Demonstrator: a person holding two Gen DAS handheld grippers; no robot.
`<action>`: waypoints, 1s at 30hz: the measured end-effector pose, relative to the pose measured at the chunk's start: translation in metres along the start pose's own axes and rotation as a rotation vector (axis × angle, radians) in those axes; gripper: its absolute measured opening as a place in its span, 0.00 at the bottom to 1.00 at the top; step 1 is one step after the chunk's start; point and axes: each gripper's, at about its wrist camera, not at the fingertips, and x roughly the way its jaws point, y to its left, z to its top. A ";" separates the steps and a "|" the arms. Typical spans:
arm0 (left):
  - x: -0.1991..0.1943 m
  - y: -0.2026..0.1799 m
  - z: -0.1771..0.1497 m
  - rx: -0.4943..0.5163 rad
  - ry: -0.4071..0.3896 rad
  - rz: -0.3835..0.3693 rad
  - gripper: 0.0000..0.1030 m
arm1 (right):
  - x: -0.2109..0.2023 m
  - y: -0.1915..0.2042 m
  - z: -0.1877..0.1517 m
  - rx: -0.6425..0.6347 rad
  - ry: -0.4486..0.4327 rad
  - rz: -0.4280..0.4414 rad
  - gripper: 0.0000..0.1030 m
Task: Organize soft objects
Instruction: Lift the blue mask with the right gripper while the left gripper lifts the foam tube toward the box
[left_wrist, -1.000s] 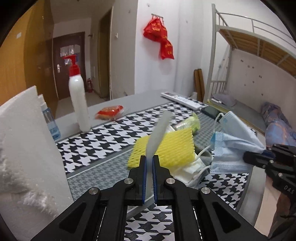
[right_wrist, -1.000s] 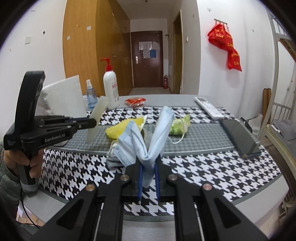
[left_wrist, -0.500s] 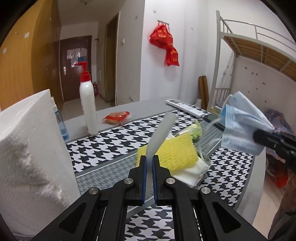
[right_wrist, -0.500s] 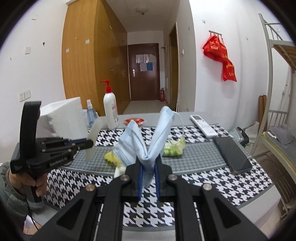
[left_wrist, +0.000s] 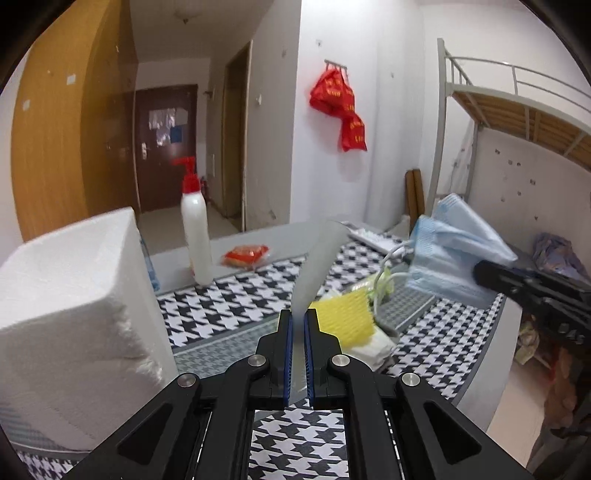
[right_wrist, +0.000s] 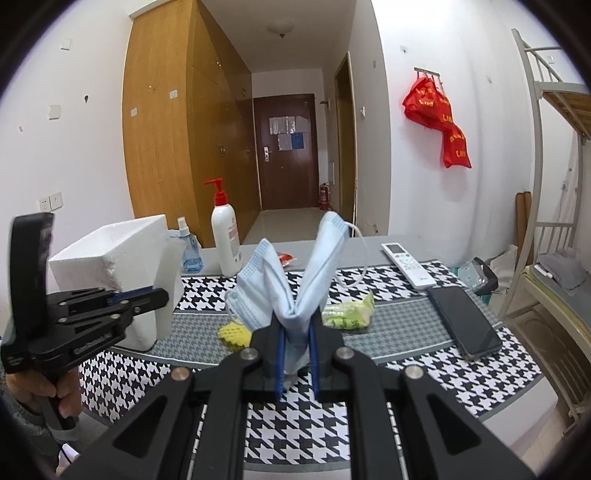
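- Blue pleated fabric fills the right tool (right_wrist: 295, 363): its jaws are clamped on the folded middle of a face mask (right_wrist: 291, 280), whose two halves stand up in a V clear of the worktop (right_wrist: 424, 373).
- White foam is what the left tool (left_wrist: 297, 354) grips: a thin sheet (left_wrist: 316, 266), pinched at its lower end and rising out of the closed jaws, also held off the surface.
- Beneath both tools the remaining soft items lie in a loose heap on the houndstooth cloth: a yellow foam net (left_wrist: 343, 317), white padding under it, and a green packet (right_wrist: 347, 314) just beside.
- A white foam box (left_wrist: 70, 317) stands at the left edge of the worktop, close to the left tool; its opening cannot be seen.
- Further back stand a pump bottle (right_wrist: 225, 240) and a small spray bottle (right_wrist: 190, 247); a remote (right_wrist: 408, 264) and a phone (right_wrist: 465, 321) lie to the right, well apart from the heap.
- Judgement: the step in hand is carriage, with one soft item lifted in each tool and neither yet placed.
- Judgement: the next move calls for a destination, probably the foam box, and a controlled release; the mask's dangling ear loops could snag the heap.
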 end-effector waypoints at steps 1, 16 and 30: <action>-0.005 -0.002 0.001 0.000 -0.012 0.001 0.06 | 0.000 0.000 0.001 -0.003 -0.002 0.003 0.14; -0.041 0.003 0.022 -0.006 -0.107 0.049 0.06 | 0.002 0.014 0.023 -0.024 -0.075 0.067 0.14; -0.049 0.024 0.038 -0.035 -0.141 0.150 0.06 | 0.013 0.029 0.048 -0.056 -0.114 0.092 0.14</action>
